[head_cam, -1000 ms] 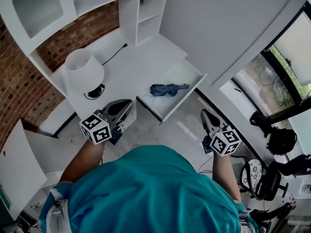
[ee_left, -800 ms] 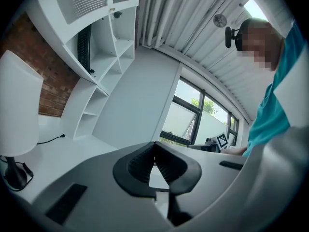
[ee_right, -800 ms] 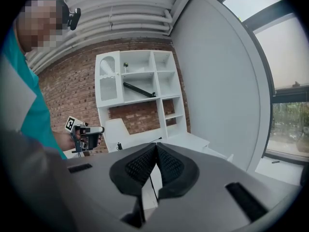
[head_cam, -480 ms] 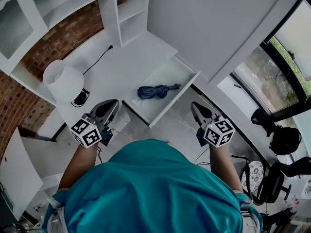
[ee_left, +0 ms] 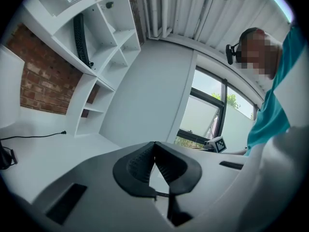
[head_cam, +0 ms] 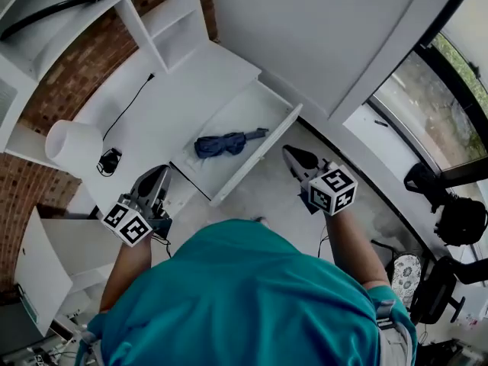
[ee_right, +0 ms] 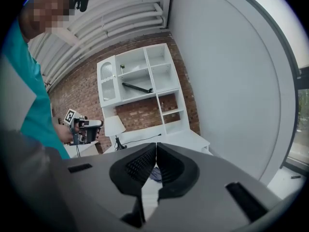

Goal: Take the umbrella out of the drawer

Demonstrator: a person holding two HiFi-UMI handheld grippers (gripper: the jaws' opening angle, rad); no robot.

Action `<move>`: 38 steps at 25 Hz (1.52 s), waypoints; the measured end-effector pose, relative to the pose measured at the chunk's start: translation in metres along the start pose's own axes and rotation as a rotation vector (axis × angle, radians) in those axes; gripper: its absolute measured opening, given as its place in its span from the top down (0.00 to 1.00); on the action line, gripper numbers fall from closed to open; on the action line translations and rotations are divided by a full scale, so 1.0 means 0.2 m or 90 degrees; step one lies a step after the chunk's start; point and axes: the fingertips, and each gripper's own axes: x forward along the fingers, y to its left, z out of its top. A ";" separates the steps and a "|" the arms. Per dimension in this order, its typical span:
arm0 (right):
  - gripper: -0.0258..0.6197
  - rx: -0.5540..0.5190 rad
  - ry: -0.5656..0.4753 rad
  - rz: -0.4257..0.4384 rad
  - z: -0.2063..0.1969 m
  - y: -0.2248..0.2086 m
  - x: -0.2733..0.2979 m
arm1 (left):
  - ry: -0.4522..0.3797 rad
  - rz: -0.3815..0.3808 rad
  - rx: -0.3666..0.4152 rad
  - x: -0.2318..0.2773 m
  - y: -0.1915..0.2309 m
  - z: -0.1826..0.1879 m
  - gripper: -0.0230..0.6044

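Note:
A folded dark blue umbrella (head_cam: 221,143) lies inside the open white drawer (head_cam: 255,152) of the desk; nothing touches it. My right gripper (head_cam: 288,152) hovers just right of the drawer's front corner, jaws shut and empty. Through the small gap below its pads, the right gripper view shows a bit of the blue umbrella (ee_right: 154,174). My left gripper (head_cam: 162,171) is at the desk's near edge, left of the drawer, also shut and empty; in the left gripper view its pads (ee_left: 140,164) meet at the tip. The right gripper view shows the left gripper (ee_right: 84,129) from the side.
A white lamp (head_cam: 72,145) and its black cable (head_cam: 126,109) are on the desktop (head_cam: 183,97). A white shelf unit (head_cam: 171,21) rises behind it, with a long black item (head_cam: 53,10) on one shelf. An office chair (head_cam: 427,280) stands at the right by the window.
Both grippers have moved closer to the desk; the right one now sits beside the drawer's front corner. The umbrella has stayed still in the drawer.

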 end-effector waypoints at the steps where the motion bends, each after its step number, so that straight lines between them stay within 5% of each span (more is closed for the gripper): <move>1: 0.93 0.000 0.006 -0.003 -0.03 -0.02 0.00 | 0.005 -0.005 0.002 0.03 0.00 -0.01 0.94; 12: 0.92 -0.038 0.085 -0.028 -0.12 0.05 0.25 | 0.051 -0.073 -0.019 0.04 0.28 -0.12 0.94; 25: 0.60 -0.332 0.343 0.169 -0.36 0.20 0.84 | 0.070 -0.037 -0.058 -0.05 0.53 -0.35 0.94; 31: 0.56 -0.460 0.495 0.253 -0.65 0.18 1.12 | 0.079 -0.027 -0.065 -0.05 0.63 -0.43 0.94; 38: 0.54 -0.560 0.635 0.287 -1.02 0.04 1.40 | 0.094 -0.029 -0.031 0.00 0.76 -0.52 0.94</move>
